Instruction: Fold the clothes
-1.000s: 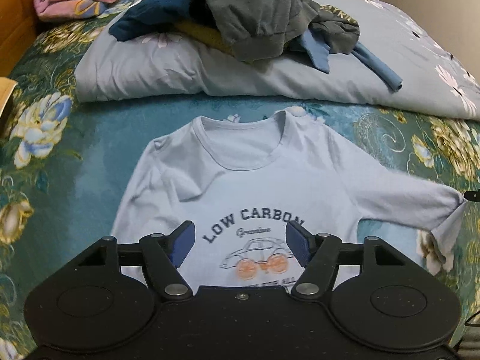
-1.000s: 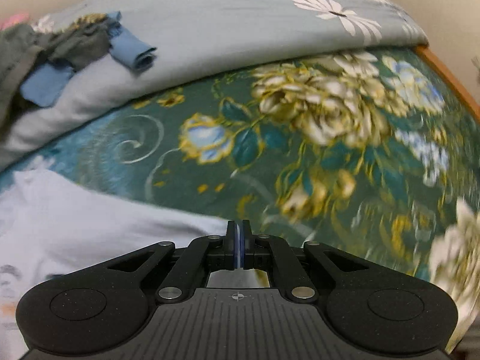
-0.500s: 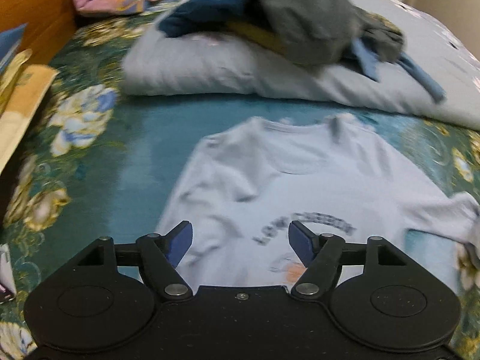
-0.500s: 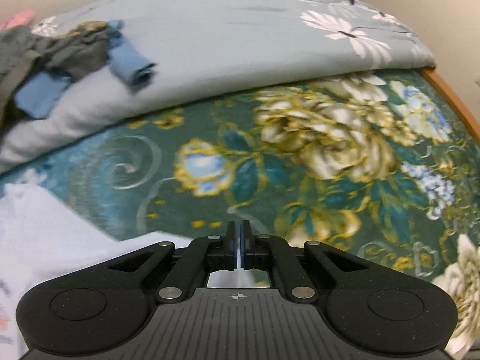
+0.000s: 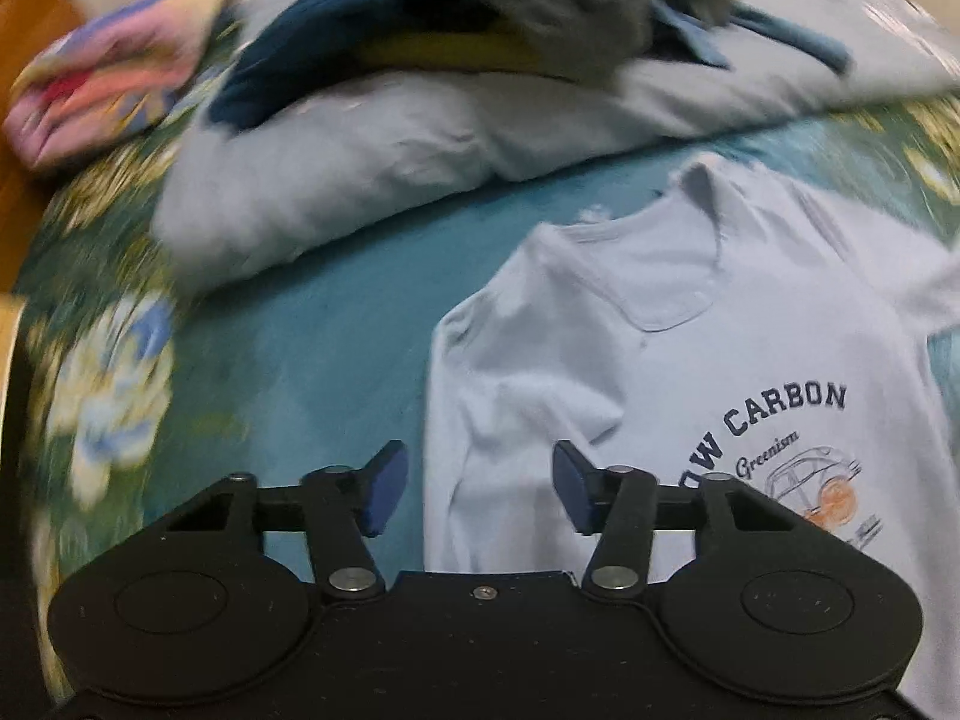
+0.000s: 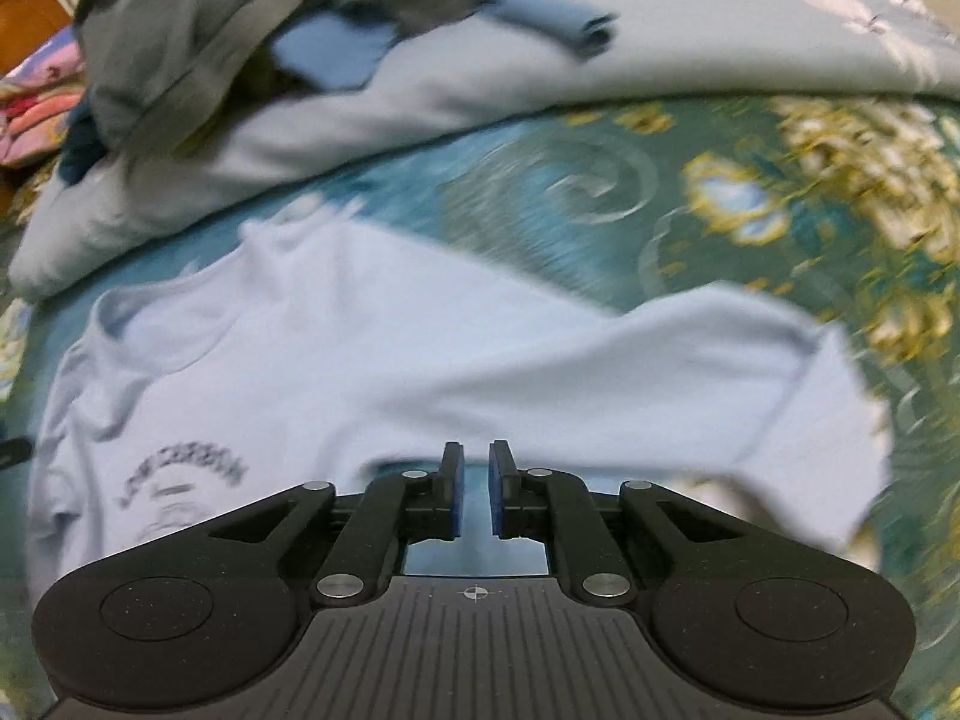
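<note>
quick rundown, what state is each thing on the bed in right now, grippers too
light blue shirt: lying print-up on the bedspread, one sleeve spread out sideways, not yet folded
left gripper: jaws closing, straddling the shirt's side edge, pads not pressing it
right gripper: jaws opening, narrow gap, nothing held
grey garment: crumpled on the quilt, unfolded
pale quilt: bunched behind the shirt
pink cloth: looks folded, blurred

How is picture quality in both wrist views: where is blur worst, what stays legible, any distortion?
Left wrist: the folded pink cloth and the flowered bedspread at left are smeared; the shirt stays sharp enough to read CARBON. Right wrist: blur throughout, the shirt's print unreadable. Both: fisheye bowing at the edges, dim flat light, no glare; the left gripper and right gripper stay crisp.
</note>
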A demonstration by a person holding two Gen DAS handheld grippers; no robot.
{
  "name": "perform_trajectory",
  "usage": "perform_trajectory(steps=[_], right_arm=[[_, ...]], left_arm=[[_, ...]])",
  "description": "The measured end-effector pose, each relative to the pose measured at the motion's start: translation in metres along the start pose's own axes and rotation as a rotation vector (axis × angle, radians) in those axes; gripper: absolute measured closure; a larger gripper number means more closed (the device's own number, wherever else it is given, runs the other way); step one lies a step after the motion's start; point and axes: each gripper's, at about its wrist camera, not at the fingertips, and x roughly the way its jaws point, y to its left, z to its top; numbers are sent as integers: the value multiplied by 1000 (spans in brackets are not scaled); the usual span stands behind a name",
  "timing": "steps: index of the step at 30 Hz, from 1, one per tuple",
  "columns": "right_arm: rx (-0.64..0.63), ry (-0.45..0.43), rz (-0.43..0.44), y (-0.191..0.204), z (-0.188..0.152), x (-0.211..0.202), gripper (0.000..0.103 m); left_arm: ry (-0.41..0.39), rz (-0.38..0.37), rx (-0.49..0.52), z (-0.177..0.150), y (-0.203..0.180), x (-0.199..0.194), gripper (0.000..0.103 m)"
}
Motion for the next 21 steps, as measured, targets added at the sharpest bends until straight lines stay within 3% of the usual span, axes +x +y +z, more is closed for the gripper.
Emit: perform_trajectory(steps=[2,8,12,17,21], right_arm=[[-7,16,21,19,-5,7,92],[-38,36,62,54,-16,20,89],[-25,51,54,55,-17,26,88],[10,80,40,46,-17,32,87],[21,96,49,45,-15,36,86]], left_arm=[[-21,-48,22,3,0,9,61],[-9,-147,-114,1,29,46,61],[5,-219,-228,-5,56,61,61],[-51,-322,-376,-5,79,57,60],[-37,-355,-482,-9,92,61,63]])
